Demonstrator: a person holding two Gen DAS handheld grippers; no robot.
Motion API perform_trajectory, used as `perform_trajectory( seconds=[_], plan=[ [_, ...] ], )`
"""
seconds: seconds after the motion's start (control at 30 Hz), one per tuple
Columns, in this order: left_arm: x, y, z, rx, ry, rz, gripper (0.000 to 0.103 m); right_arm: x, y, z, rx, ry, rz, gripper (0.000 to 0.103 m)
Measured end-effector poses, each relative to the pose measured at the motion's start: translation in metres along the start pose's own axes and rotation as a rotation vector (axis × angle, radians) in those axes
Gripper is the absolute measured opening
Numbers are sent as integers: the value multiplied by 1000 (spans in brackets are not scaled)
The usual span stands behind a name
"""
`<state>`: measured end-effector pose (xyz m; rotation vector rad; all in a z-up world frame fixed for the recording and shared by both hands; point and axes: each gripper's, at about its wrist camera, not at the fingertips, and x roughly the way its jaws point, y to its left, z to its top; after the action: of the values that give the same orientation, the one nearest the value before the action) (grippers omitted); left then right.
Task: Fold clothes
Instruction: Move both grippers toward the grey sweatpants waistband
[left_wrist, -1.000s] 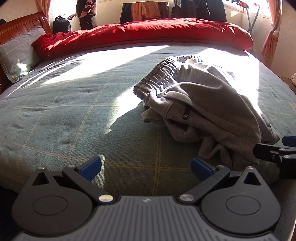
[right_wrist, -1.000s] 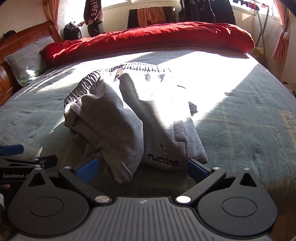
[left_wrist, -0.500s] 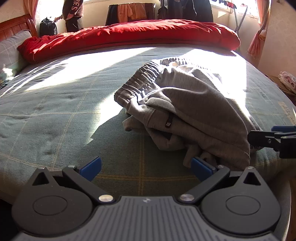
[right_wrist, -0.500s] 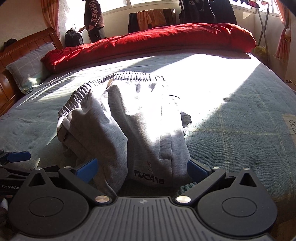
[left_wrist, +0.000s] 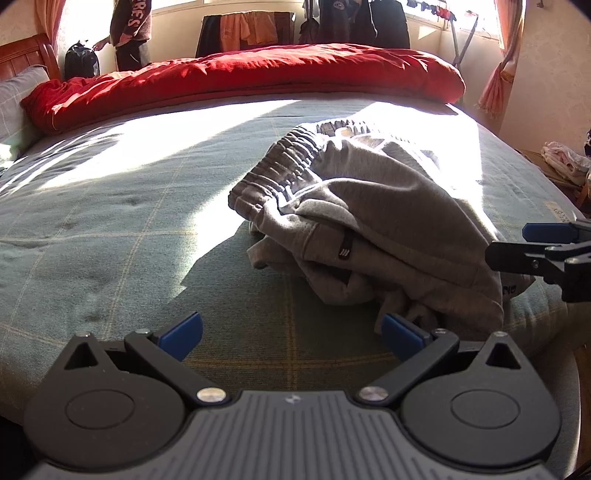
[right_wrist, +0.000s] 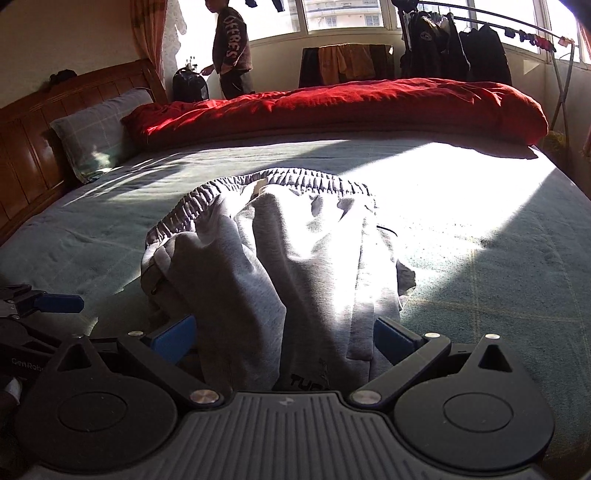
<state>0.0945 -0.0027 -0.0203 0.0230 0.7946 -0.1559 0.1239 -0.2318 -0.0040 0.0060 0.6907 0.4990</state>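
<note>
On the bed (left_wrist: 110, 229), we are holding both grippers spread wide: sweatpants (right_wrist: 280, 266) lying between the right gripper (right_wrist: 284, 338) fingers, just right of the left gripper (left_wrist: 291, 332).

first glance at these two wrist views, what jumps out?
The crumpled grey sweatpants in the middle of the green bed, half in hard sunlight, waistband toward the far side. Behind them a red duvet is bunched along the bed's far edge. Both grippers are open: the right gripper straddles the pants' near end, the left gripper is over bare sheet beside them.
</note>
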Motion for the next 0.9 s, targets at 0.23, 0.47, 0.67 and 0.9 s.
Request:
perform_trajectory(
  seconds=[0.23,0.47,0.67,0.9],
  plan=[
    [6,1,4,29,-1,22,102,9,-15,8,66,53,14,103],
    [13,1,2,27,6,-43,102,16,-15,1,7,43,-32,103],
    [9,6,2,10,-58,-42,102,7,-9,-5,-142,-95,-30,103],
    [11,-3,7,57,-27,-41,102,9,-6,-2,-192,-41,-38,103]
  ],
)
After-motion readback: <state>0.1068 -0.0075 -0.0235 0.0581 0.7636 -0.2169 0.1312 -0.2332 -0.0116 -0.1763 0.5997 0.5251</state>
